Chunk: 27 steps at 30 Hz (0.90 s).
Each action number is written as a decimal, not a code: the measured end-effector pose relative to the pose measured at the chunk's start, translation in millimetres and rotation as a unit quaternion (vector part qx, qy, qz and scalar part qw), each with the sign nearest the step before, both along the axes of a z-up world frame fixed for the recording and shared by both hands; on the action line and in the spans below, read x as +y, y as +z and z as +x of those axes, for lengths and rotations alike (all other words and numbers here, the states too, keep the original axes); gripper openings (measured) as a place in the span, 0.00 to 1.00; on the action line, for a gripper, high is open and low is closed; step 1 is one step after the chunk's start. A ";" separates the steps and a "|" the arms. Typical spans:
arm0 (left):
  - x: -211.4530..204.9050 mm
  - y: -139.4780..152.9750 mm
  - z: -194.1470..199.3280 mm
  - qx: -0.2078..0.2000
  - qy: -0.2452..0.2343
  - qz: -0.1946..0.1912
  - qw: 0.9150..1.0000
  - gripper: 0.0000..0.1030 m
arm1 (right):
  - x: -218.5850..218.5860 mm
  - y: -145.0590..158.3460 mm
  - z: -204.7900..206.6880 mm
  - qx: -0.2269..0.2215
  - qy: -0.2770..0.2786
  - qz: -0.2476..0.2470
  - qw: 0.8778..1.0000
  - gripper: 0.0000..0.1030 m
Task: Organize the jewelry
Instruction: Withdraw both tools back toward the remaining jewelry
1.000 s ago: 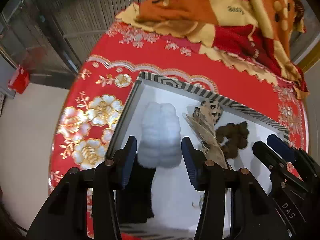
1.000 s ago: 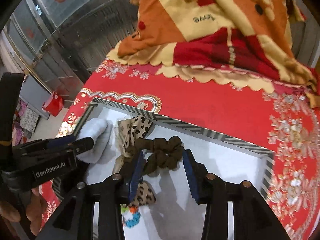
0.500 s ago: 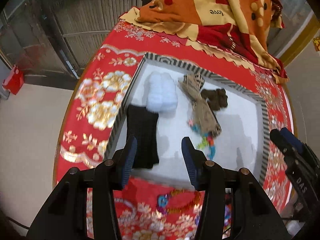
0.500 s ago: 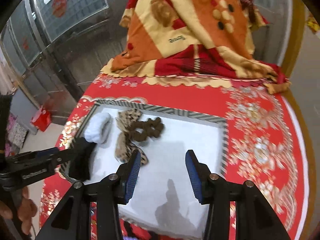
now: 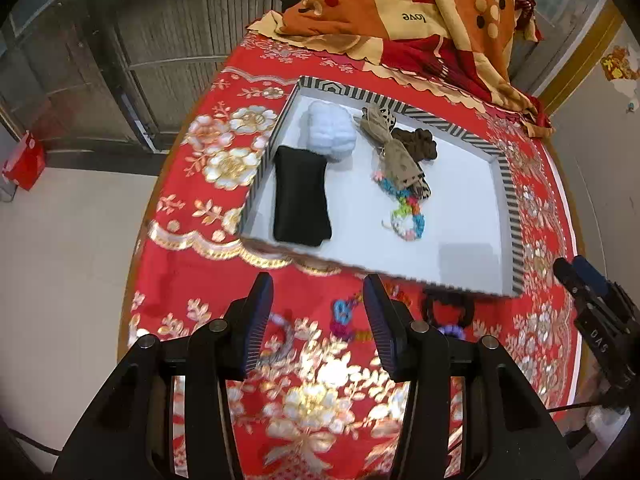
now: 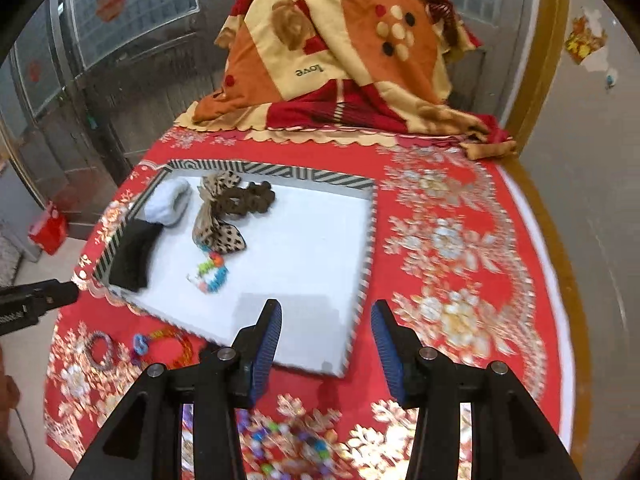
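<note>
Both grippers, left point(image 5: 316, 312) and right point(image 6: 326, 344), hung with fingers apart and empty over loose jewelry point(image 6: 160, 344) lying on the desk point(image 6: 460, 240) beside the tray point(image 6: 366, 240), so the next pick called for pinching one piece cleanly, not several.

The left gripper point(image 5: 316, 312) points steeply down, its two fingers point(image 5: 258, 316) apart with nothing between them. The right gripper point(image 6: 326, 344) also tilts down; its fingers point(image 6: 269, 344) have just been opening and hold nothing. Each gripper shows at the edge of the other's view, well apart.
</note>
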<state>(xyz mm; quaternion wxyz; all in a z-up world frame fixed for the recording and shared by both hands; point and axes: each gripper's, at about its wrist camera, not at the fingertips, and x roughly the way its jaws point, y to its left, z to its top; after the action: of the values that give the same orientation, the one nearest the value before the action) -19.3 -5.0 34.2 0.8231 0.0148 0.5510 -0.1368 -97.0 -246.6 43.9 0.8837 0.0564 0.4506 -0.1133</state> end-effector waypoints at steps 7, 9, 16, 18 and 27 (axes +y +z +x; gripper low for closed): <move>16.9 5.2 -25.1 -0.009 0.001 0.004 1.000 0.45 | -1.8 19.1 -32.7 -0.009 -0.018 0.001 1.000 0.43; 19.4 4.1 -30.8 -0.007 -0.001 0.005 1.000 0.45 | -1.2 21.6 -38.9 -0.010 -0.020 -0.003 1.000 0.44; 18.2 6.0 -51.3 -0.004 -0.018 -0.001 1.000 0.45 | -2.7 28.8 -51.9 -0.014 -0.020 0.015 1.000 0.44; 15.8 5.7 -58.2 -0.002 -0.037 -0.003 0.999 0.45 | 4.6 34.0 -56.4 -0.013 -0.002 0.018 1.000 0.44; -7.7 -23.2 -111.5 0.050 -0.187 -0.028 0.981 0.55 | 5.4 19.7 -89.5 0.015 0.010 0.044 0.999 0.55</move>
<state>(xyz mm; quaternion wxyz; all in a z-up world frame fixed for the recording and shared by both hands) -130.8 -12.7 10.9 0.7541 0.0876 0.5753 -0.3046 -186.5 -241.2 63.6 0.8745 0.0889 0.4691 -0.0848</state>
